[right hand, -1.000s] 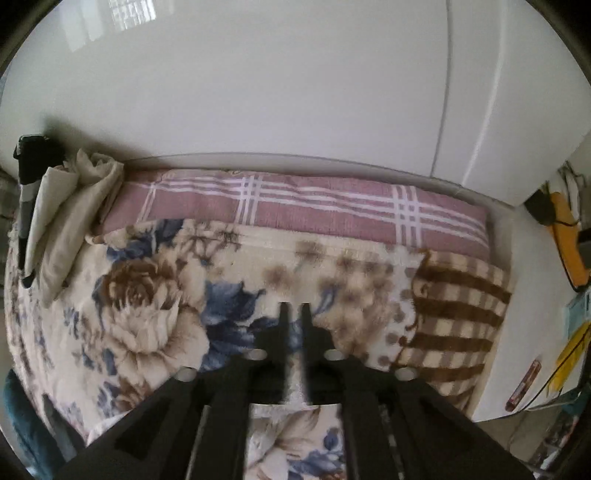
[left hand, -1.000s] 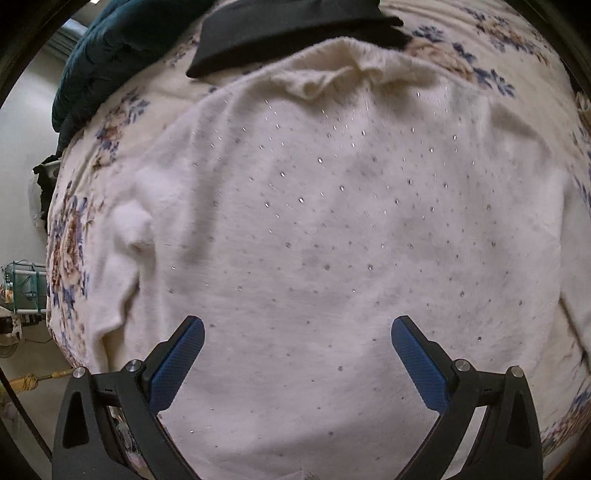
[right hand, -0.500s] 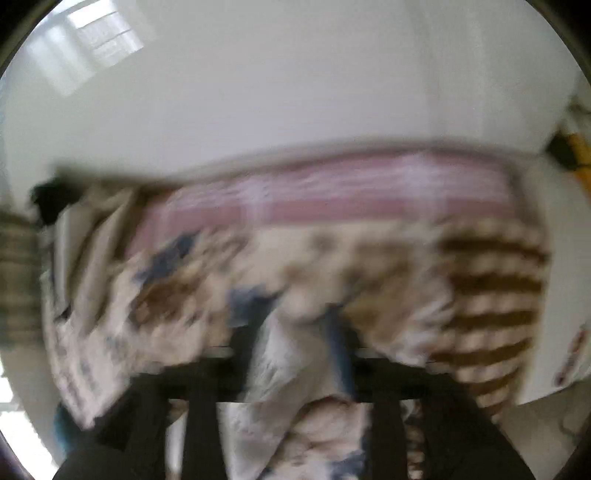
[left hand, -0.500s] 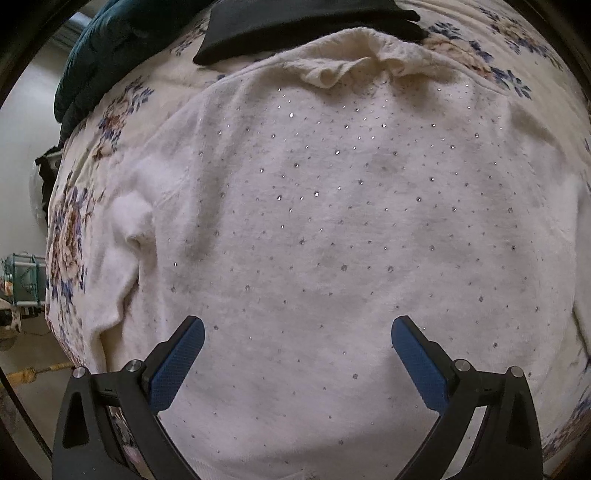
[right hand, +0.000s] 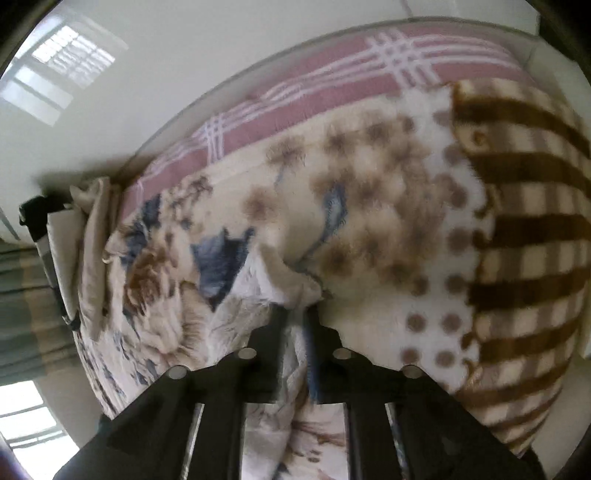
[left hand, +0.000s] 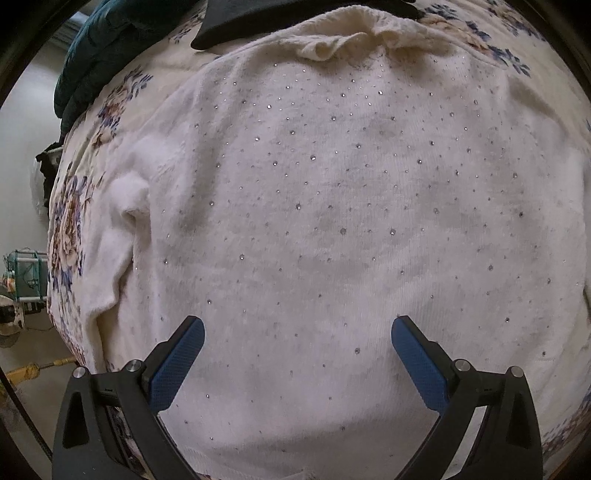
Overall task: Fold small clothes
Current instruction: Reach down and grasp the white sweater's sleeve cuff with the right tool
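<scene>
A cream sweater with small rhinestones lies spread flat on a floral bedspread, collar at the far end. My left gripper hovers open over the lower part of the sweater, blue pads wide apart, holding nothing. My right gripper is shut on a pinch of white fuzzy sweater cloth and holds it above the floral blanket. The view is blurred by motion.
A black garment and a dark teal one lie beyond the collar. In the right wrist view a pink plaid blanket, a brown checked blanket and folded beige cloth lie by the white wall.
The left gripper has moved slightly closer over the sweater. The right gripper has swung and tilted, and now has white cloth pinched between its fingers.
</scene>
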Demonstrator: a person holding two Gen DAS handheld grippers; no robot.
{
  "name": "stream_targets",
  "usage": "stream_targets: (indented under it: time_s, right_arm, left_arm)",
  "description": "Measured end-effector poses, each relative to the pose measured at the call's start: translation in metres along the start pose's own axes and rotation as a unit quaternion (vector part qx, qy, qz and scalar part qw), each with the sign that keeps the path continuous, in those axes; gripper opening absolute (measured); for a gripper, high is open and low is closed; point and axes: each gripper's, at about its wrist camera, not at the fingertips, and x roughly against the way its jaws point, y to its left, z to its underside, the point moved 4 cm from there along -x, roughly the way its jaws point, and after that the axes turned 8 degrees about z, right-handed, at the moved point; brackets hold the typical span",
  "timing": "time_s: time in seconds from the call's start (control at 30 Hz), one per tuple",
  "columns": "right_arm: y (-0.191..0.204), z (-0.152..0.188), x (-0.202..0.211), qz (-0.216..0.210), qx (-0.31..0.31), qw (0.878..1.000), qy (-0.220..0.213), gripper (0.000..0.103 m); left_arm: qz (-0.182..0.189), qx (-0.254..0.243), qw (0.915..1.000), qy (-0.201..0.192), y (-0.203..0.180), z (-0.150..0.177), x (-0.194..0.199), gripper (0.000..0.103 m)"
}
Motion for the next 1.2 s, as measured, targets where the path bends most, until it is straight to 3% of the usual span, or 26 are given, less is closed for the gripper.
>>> stream_targets:
  time_s: [0.1, 0.2, 0.23, 0.3, 0.4, 0.5, 0.6, 0.63, 0.7, 0.73, 0.83, 0.93, 1.07, 1.13, 1.17, 1.2]
  right_arm:
    - [-0.001, 0.006, 0.03, 0.01, 0.014, 0.999, -0.038, 0.007]
    - [-0.016, 0.002, 0.055, 0.01, -0.009, 0.999, -0.046, 0.01]
    - [-0.022, 0.001, 0.057, 0.025, -0.015, 0.999, -0.043, 0.014]
    - [-0.036, -0.004, 0.059, 0.037, -0.016, 0.999, -0.029, 0.045]
    - [-0.046, -0.007, 0.045, -0.009, -0.019, 1.0, 0.012, 0.062]
    - [-0.043, -0.004, 0.01, -0.022, -0.014, 0.998, 0.055, 0.064]
    - [-0.043, 0.002, -0.01, -0.005, -0.037, 0.998, 0.051, 0.067]
    - [-0.04, 0.003, -0.008, -0.005, -0.044, 0.998, 0.032, 0.067]
    - [-0.033, 0.006, -0.005, -0.02, -0.054, 0.998, 0.012, 0.048]
    - [-0.03, 0.009, -0.005, -0.026, -0.053, 0.998, 0.014, 0.046]
    - [-0.034, 0.023, 0.002, -0.017, -0.06, 0.998, 0.027, 0.047]
    - [-0.046, 0.042, 0.011, -0.041, -0.074, 0.996, 0.038, 0.062]
    - [-0.05, 0.044, -0.003, -0.06, -0.072, 0.995, 0.025, 0.062]
    - [-0.039, 0.033, -0.004, -0.052, -0.064, 0.996, -0.019, 0.037]
    - [-0.029, 0.028, -0.004, -0.044, -0.061, 0.996, -0.038, 0.01]
    - [-0.02, 0.024, -0.005, -0.038, -0.058, 0.997, -0.042, 0.011]
  left_arm:
    - [0.004, 0.003, 1.0, 0.0, 0.001, 0.001, 0.001, 0.103]
    - [0.006, 0.005, 1.0, 0.0, 0.001, 0.002, 0.0, 0.103]
    - [0.007, 0.006, 1.0, 0.0, 0.001, 0.002, 0.0, 0.103]
    - [0.006, 0.006, 1.0, 0.0, 0.001, 0.002, 0.0, 0.103]
    - [0.006, 0.005, 1.0, -0.002, 0.001, 0.002, 0.0, 0.103]
    - [0.004, 0.006, 1.0, -0.005, 0.002, 0.001, -0.002, 0.103]
    - [0.005, 0.017, 0.9998, -0.006, 0.008, 0.0, -0.004, 0.103]
    - [0.004, 0.022, 0.9997, -0.008, 0.012, -0.001, -0.005, 0.103]
    - [0.005, 0.031, 0.9995, -0.008, 0.019, -0.001, -0.006, 0.103]
    - [0.007, 0.04, 0.9992, -0.008, 0.024, -0.001, -0.006, 0.103]
    - [0.015, 0.057, 0.9982, -0.008, 0.038, 0.0, -0.007, 0.103]
    - [0.016, 0.059, 0.9981, -0.008, 0.049, 0.001, -0.01, 0.103]
    - [0.014, 0.058, 0.9981, -0.01, 0.06, 0.0, -0.014, 0.103]
    - [0.011, 0.062, 0.9978, -0.02, 0.069, -0.004, -0.013, 0.103]
    - [0.01, 0.065, 0.9975, -0.023, 0.074, -0.006, -0.013, 0.103]
    - [0.01, 0.071, 0.997, -0.027, 0.081, -0.008, -0.012, 0.103]
